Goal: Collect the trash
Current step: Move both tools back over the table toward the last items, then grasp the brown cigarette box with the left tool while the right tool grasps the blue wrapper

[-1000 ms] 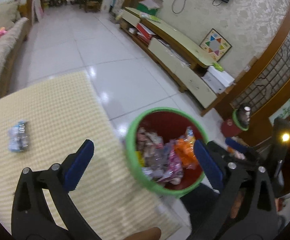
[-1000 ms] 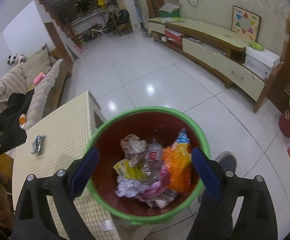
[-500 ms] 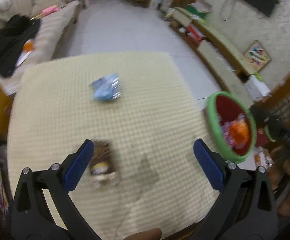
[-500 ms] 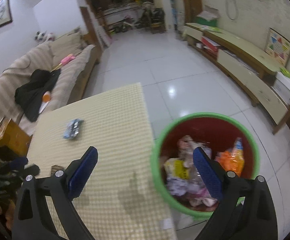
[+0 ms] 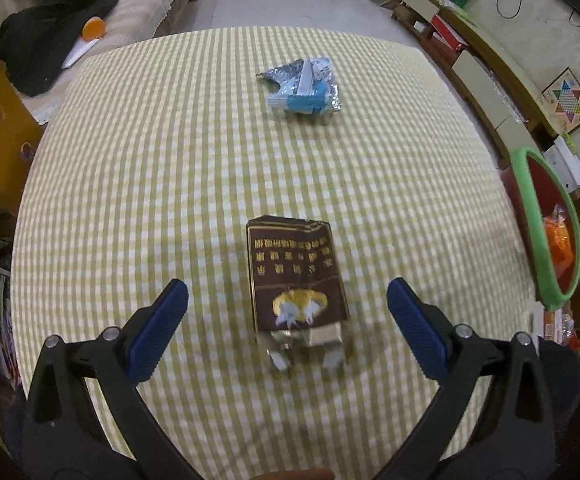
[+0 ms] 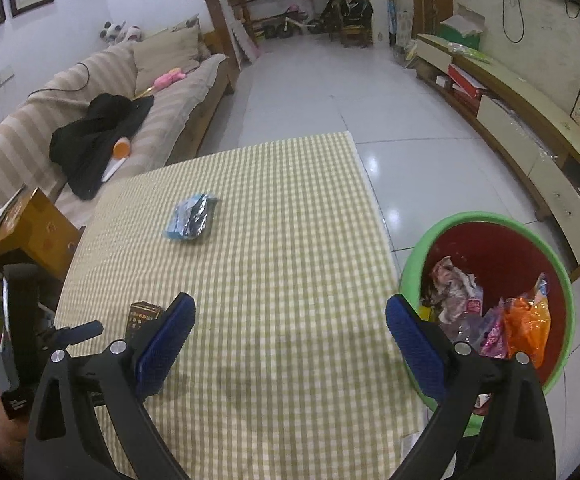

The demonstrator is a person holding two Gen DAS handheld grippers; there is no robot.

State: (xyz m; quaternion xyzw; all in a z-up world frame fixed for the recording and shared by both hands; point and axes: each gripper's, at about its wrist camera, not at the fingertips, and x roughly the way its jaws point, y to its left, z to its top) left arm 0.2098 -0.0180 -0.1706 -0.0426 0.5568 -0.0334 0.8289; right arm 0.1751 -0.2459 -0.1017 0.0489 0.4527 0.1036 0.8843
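A brown cigarette pack (image 5: 296,276) with gold print lies on the checked tablecloth (image 5: 169,184), straight ahead of my left gripper (image 5: 287,326), which hangs open with its blue pads either side of the pack's near end. Farther back lies a crumpled blue and silver wrapper (image 5: 304,88). The right wrist view shows the same wrapper (image 6: 189,218) and pack (image 6: 141,316). My right gripper (image 6: 290,340) is open and empty above the table's right side. A green-rimmed red bin (image 6: 502,292) holding several pieces of trash stands beside the table; the bin (image 5: 546,232) sits at the right edge of the left wrist view.
A sofa (image 6: 89,120) with a black garment (image 6: 97,136) lies beyond the table. An orange box (image 6: 29,232) stands at the table's left. A low cabinet (image 6: 530,120) runs along the right wall, with white tiled floor (image 6: 330,92) between.
Both grippers have swung left from above the bin to the table. The left one has come down close over the brown pack.
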